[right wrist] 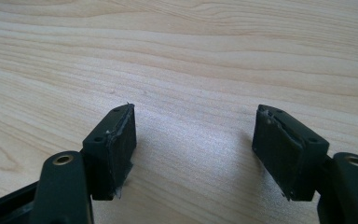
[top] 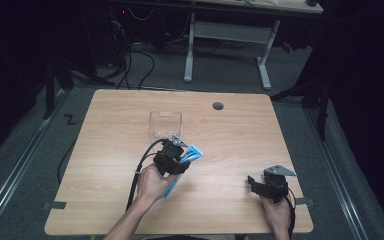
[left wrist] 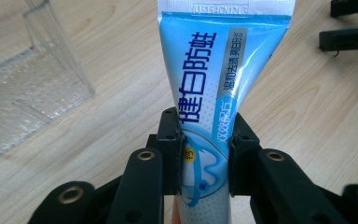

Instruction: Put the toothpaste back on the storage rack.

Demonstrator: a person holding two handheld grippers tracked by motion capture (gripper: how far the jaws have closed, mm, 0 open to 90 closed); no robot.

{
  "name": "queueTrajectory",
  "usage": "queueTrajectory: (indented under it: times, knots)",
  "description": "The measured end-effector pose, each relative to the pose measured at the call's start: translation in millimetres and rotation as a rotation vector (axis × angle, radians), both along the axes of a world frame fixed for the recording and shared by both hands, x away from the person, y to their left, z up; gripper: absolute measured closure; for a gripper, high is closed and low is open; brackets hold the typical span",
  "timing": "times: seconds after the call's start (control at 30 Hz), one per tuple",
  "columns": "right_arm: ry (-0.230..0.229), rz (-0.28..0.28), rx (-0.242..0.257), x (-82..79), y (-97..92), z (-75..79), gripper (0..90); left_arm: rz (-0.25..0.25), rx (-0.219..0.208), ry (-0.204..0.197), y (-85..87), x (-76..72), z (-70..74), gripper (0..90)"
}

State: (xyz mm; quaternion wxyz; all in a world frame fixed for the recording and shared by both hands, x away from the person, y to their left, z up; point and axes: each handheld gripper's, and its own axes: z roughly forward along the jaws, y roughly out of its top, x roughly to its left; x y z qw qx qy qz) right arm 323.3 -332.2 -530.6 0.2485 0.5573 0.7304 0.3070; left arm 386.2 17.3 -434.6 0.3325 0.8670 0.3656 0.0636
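While the blue and white plastic toothpaste tube (left wrist: 209,88) sits clamped between the pads of the left gripper (left wrist: 207,154), it is held just above the pale wooden table (top: 230,140), near the clear plastic rectangular box (top: 164,124). By the look of it, the pick-up is done, and placing the tube into that box remains. Well apart to the side, the right gripper (right wrist: 193,149) rests low over the tabletop, jaws spread with nothing between them.

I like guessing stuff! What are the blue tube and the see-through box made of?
The toothpaste tube looks like soft, glossy plastic: it shines and has a flat crimped end. The clear box seems hard transparent plastic, since the wood shows through it.
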Motion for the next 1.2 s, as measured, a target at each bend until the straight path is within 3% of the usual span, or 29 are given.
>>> queueTrajectory:
  times: [0.4, 0.53, 0.8, 1.2]
  knots:
    - [0.001, 0.002, 0.003, 0.0, -0.1, 0.0, 30.0, 0.022, -0.076, -0.018, 21.9, 0.9, 18.3, 71.9]
    - [0.001, 0.003, 0.002, 0.0, -0.1, 0.0, 29.8, 0.024, -0.095, -0.053, 28.9, 1.6, 26.6, 72.0]
    - [0.003, 0.001, 0.003, -0.2, 0.3, 0.0, 29.7, 0.055, -0.176, -0.099, 49.3, 7.5, 48.6, 72.0]
    - [0.003, 0.001, 0.003, -0.3, 0.4, 0.0, 29.7, 0.056, -0.193, -0.139, 57.9, 19.6, 69.3, 72.0]
